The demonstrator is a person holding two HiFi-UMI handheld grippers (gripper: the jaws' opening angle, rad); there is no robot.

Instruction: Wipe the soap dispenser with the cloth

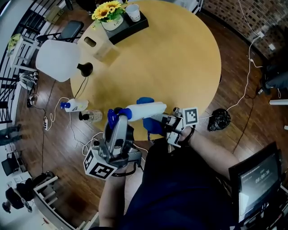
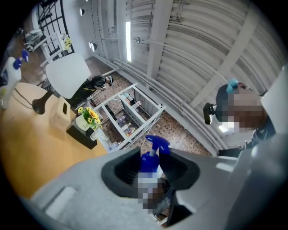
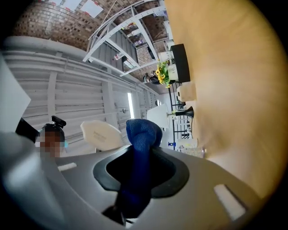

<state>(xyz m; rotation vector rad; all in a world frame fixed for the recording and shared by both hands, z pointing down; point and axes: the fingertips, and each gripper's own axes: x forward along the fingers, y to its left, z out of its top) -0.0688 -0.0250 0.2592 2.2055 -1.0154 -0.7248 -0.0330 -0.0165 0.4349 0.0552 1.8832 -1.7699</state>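
In the head view the soap dispenser (image 1: 146, 110), a white bottle with a blue pump (image 1: 113, 117), is held lying level over the near edge of the round table. My left gripper (image 1: 116, 120) is shut on its pump end. In the left gripper view the blue pump (image 2: 151, 156) sticks out between the jaws. My right gripper (image 1: 164, 122) is shut on a blue cloth (image 1: 152, 126), which hangs just under the bottle's body. The right gripper view shows the bunched cloth (image 3: 142, 141) clamped between the jaws, with the white bottle (image 3: 101, 134) just beyond it to the left.
The round wooden table (image 1: 180, 58) carries a black tray (image 1: 130, 27) with sunflowers (image 1: 107, 11) and a cup, a wooden box (image 1: 101, 47) and a white lamp (image 1: 57, 59). A spray bottle (image 1: 74, 105) and a black bag (image 1: 218, 119) lie on the floor. A screen (image 1: 258, 184) stands at the lower right.
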